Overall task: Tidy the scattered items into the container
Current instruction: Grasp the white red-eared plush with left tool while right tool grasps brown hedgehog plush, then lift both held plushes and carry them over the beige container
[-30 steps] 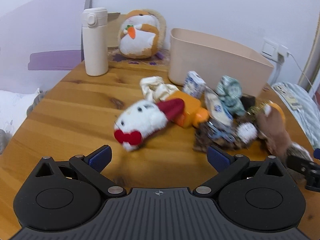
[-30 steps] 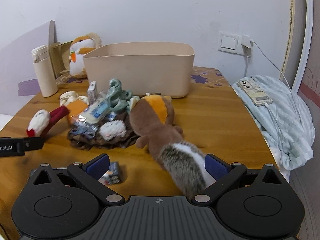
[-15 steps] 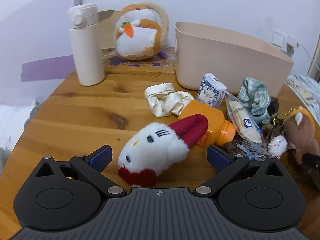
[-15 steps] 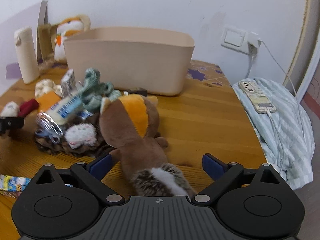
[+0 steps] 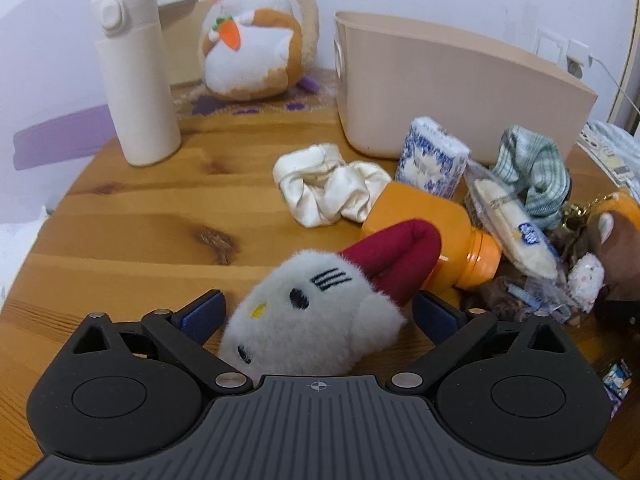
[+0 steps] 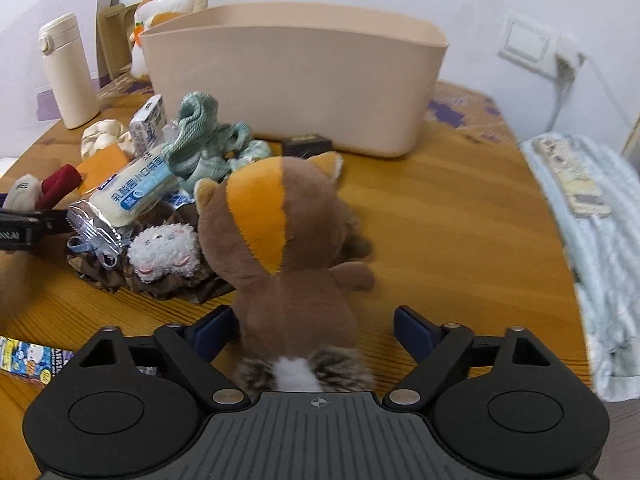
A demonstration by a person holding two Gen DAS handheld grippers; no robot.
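A beige tub (image 5: 440,92) stands at the back of the wooden table; it also shows in the right wrist view (image 6: 296,80). My left gripper (image 5: 320,314) is open, its fingers on either side of a white cat plush (image 5: 316,320) with red ears. My right gripper (image 6: 312,330) is open around the body of a brown and orange squirrel plush (image 6: 288,248). Between them lies a pile: an orange bottle (image 5: 432,224), a cream scrunchie (image 5: 332,190), a blue-patterned tissue pack (image 5: 434,156), a wrapped snack (image 6: 136,192), a green cloth (image 6: 200,136).
A cream flask (image 5: 136,76) and an orange hamster plush (image 5: 256,44) stand at the back left. A small white lamb toy (image 6: 164,252) lies on a brown cloth. A snack packet (image 6: 28,360) lies near the front left. A bed with a phone (image 6: 576,184) is on the right.
Both grippers have moved forward and down. The cat plush now lies between the left fingers and the squirrel's body between the right fingers. Both stay open.
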